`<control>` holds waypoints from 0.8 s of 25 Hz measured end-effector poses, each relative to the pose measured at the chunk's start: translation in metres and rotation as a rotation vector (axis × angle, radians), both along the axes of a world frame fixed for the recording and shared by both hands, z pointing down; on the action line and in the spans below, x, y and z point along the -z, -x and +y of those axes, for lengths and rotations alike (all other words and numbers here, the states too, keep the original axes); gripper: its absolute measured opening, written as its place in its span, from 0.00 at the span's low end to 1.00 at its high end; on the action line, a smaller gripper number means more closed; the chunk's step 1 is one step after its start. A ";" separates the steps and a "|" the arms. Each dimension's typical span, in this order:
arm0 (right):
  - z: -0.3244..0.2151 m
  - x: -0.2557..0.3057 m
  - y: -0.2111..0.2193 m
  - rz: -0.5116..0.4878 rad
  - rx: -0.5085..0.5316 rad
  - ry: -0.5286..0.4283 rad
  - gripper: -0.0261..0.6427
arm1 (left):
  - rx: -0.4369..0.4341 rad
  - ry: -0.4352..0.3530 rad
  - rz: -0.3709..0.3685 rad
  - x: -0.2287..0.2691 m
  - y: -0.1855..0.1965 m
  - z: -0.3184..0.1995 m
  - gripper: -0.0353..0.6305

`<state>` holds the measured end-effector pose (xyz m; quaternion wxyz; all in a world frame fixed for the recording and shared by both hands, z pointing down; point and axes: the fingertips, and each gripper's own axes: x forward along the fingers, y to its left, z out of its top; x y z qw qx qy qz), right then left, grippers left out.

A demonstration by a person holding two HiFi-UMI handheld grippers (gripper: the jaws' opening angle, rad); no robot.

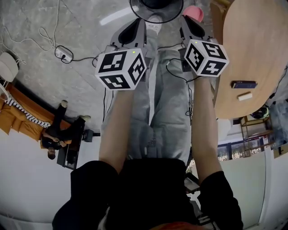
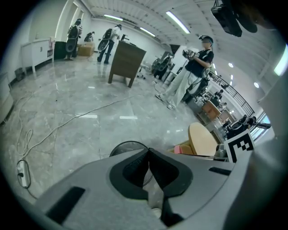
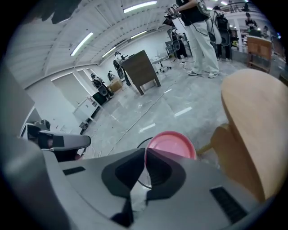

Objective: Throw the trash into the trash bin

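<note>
Head view: two grippers side by side, left gripper (image 1: 140, 24) and right gripper (image 1: 188, 23), both aimed at one trash bin (image 1: 171, 17) on the grey floor (image 1: 54, 27). Bin black, round, wire-sided; contents not readable from here. One piece of trash: a pink disc (image 1: 193, 12), round and flat, just past the right gripper's tips and just beside the bin's right rim. One round wooden table (image 1: 256, 40) to the right, carrying two small items: a dark flat slab (image 1: 243, 84) and a white block (image 1: 245, 96), near each other but apart. One power strip (image 1: 63, 55) with a pale cable on the floor at left. One seated person (image 1: 58, 132) on an orange sofa (image 1: 18, 121).

Left gripper view: fingers (image 2: 132, 168) pressed together at the tips, nothing seen pinched between them. Bin rim (image 2: 119, 147) showing as a dark arc just behind the tips. Further right, the table's edge (image 2: 202, 139) and a sliver of pink beside it. Beyond, one wooden cabinet (image 2: 127, 60) and one standing person (image 2: 195, 67).

Right gripper view: fingers (image 3: 121, 173) closed on the pink disc's left edge (image 3: 171, 143), pinching it. Disc standing out past the tips, plain pink with a slightly raised rim, a thin dark arc of the bin just behind it. Table (image 3: 256, 121) filling the right side.
</note>
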<state>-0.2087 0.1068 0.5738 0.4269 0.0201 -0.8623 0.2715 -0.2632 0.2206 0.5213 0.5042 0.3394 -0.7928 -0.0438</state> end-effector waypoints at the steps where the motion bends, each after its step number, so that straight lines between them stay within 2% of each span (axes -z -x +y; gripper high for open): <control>1: 0.006 -0.006 0.004 0.002 0.007 0.016 0.06 | 0.008 0.003 0.005 -0.002 0.002 0.003 0.07; 10: 0.047 -0.053 0.032 0.043 0.061 0.087 0.06 | 0.042 0.019 0.025 -0.020 0.022 0.025 0.07; 20: 0.048 -0.052 0.030 0.011 -0.025 0.189 0.07 | 0.008 0.021 0.046 -0.019 0.021 0.020 0.07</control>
